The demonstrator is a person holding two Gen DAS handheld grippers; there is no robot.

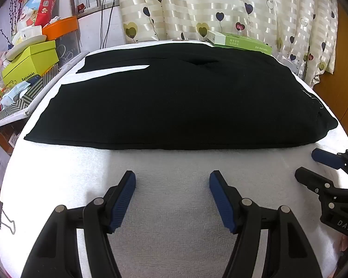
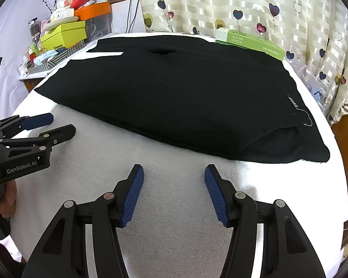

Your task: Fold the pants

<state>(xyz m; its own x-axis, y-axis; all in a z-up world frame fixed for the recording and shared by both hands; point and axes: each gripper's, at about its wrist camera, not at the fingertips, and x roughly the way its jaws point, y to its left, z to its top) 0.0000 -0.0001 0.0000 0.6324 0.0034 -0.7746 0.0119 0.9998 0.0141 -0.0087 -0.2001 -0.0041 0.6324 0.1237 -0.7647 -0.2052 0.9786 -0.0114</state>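
Note:
Black pants (image 1: 174,102) (image 2: 178,97) lie flat across the white towel-covered table (image 1: 174,162) (image 2: 174,185), waistband at the right, legs stretching left with a white gap between them at the far left. My left gripper (image 1: 172,179) stands open over bare towel, just short of the pants' near edge, nothing between its fingers. My right gripper (image 2: 174,172) is open too, near the waistband corner, and shows at the right edge of the left wrist view (image 1: 308,166). The left gripper (image 2: 60,125) appears at the left of the right wrist view, held by a hand (image 2: 8,199).
A green box (image 1: 240,41) (image 2: 250,42) sits at the table's far edge beside the pants. Cluttered shelves with a yellow-green box (image 1: 30,61) (image 2: 63,34) stand at the left. A heart-print curtain (image 1: 220,7) hangs behind. A binder clip (image 1: 5,220) holds the towel at the left edge.

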